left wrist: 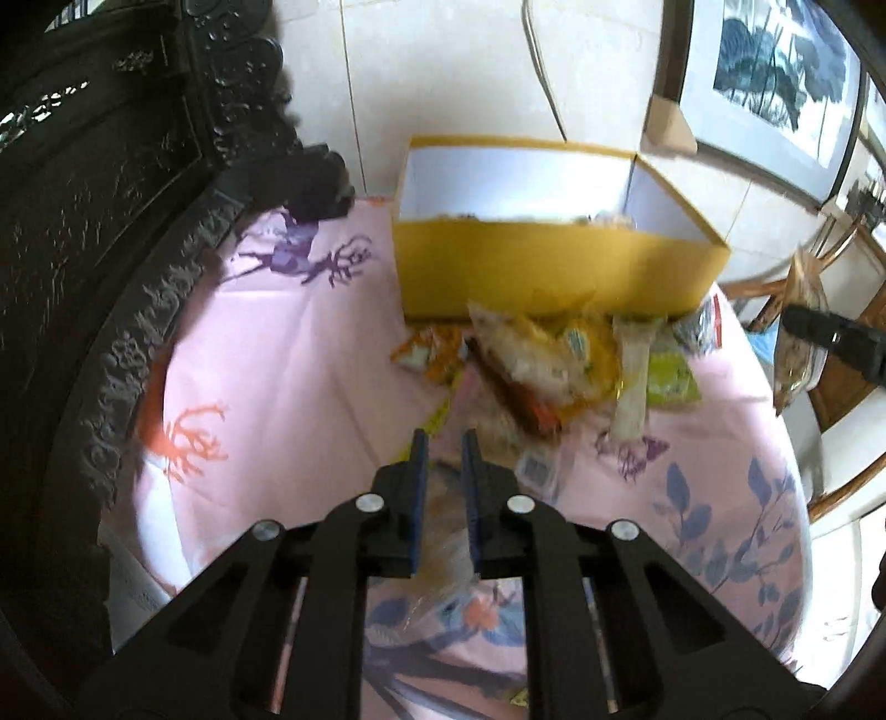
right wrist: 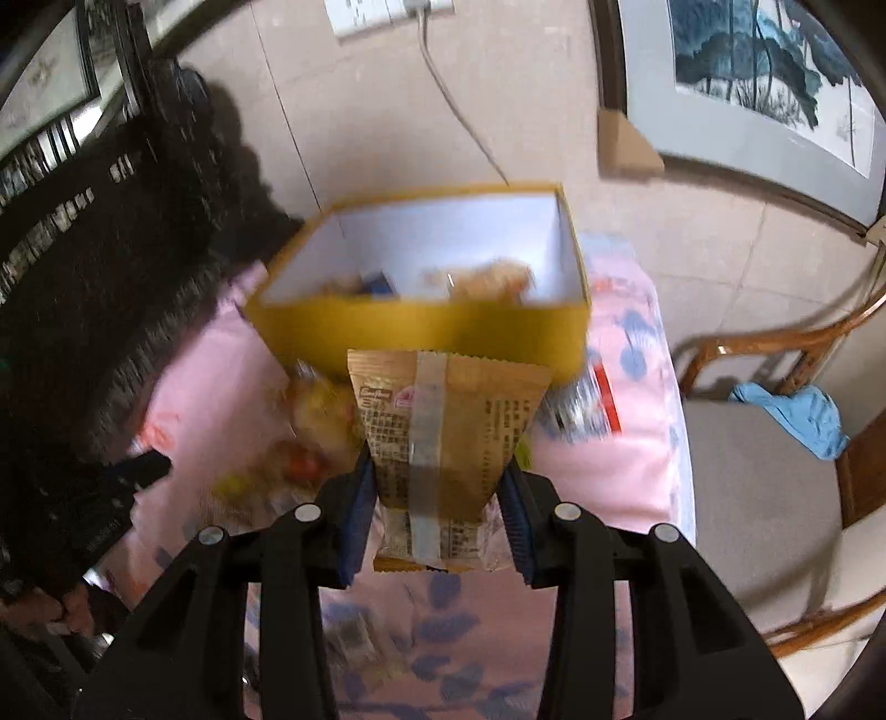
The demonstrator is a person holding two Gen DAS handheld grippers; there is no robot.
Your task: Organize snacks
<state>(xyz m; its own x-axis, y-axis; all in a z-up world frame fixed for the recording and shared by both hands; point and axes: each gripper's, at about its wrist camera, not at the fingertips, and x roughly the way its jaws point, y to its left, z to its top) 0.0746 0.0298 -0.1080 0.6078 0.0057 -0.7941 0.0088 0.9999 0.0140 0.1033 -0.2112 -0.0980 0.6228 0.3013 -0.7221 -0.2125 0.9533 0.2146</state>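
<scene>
Right wrist view — jaws clamped on tan snack packet (right wrist: 443, 437), its print blurred; left jaws nearly together, contents unclear.

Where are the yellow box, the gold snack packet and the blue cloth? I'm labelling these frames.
yellow box (right wrist: 421, 332): right wrist view, front outer wall.
gold snack packet (right wrist: 470, 421): right wrist view, printed back face.
blue cloth (right wrist: 797, 415): right wrist view, middle of the crumpled fabric.

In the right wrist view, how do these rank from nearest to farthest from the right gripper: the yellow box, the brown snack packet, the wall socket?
1. Brown snack packet: clamped in the right gripper, sticking up and forward.
2. Yellow box: just behind the packet, on the pink tablecloth.
3. Wall socket: farthest, high on the wall behind the box.
</scene>
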